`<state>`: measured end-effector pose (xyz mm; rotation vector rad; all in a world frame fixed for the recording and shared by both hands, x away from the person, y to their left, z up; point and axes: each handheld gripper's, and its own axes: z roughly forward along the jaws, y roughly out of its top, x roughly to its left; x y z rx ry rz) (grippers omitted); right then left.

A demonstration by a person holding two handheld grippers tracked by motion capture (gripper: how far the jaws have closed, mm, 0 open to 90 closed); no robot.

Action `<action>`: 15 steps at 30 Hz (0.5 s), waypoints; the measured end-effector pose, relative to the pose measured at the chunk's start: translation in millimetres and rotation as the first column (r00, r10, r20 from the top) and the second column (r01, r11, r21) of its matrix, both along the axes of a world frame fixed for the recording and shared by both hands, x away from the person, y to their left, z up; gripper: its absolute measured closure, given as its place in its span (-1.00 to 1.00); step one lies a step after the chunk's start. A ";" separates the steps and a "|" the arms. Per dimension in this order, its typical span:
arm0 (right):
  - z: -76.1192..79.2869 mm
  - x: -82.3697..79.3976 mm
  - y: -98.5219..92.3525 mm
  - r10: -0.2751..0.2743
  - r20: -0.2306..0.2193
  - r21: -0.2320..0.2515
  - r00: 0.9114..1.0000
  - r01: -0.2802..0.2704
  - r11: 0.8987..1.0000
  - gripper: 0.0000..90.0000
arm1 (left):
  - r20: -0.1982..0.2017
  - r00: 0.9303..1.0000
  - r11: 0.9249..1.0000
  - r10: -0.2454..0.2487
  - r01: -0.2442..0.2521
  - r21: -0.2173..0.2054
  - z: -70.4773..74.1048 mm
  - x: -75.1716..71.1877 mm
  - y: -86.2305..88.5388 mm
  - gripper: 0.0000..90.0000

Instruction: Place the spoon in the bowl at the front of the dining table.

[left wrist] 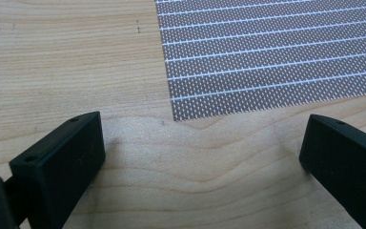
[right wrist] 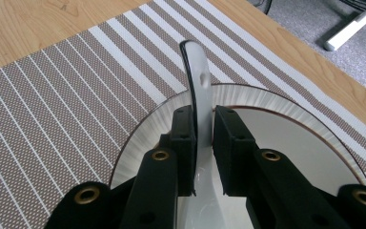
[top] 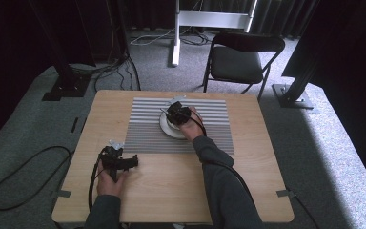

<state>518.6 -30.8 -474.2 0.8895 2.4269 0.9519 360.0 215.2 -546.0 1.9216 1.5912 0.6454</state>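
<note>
table [top: 171, 191]: light wood | striped placemat [top: 147, 129] on it | plate [top: 167, 129] on placemat

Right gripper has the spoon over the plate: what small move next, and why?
Probably lower it slightly, then open the jaws. The right gripper is shut on the spoon, held edge-up above the plate on the striped mat, so release looks close.

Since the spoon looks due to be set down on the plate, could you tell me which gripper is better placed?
The right gripper: it already clamps the spoon above the plate. The left gripper rests open on bare table.
</note>
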 end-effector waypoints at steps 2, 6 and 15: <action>-0.4 -0.6 -2.0 0.000 -0.003 -0.002 1.000 0.000 1.000 0.72 | 0.000 1.000 1.000 0.000 0.000 0.000 0.0 0.0 0.0 -0.96; 3.4 -4.2 -9.1 -0.008 0.011 0.011 1.000 0.008 1.000 0.49 | -0.001 1.000 1.000 0.000 0.000 0.000 0.1 0.0 0.0 -0.96; 38.8 -34.2 -58.9 -0.026 0.067 0.167 0.997 0.015 0.986 0.14 | -0.001 1.000 1.000 0.001 -0.001 -0.001 0.0 -0.1 0.0 -0.96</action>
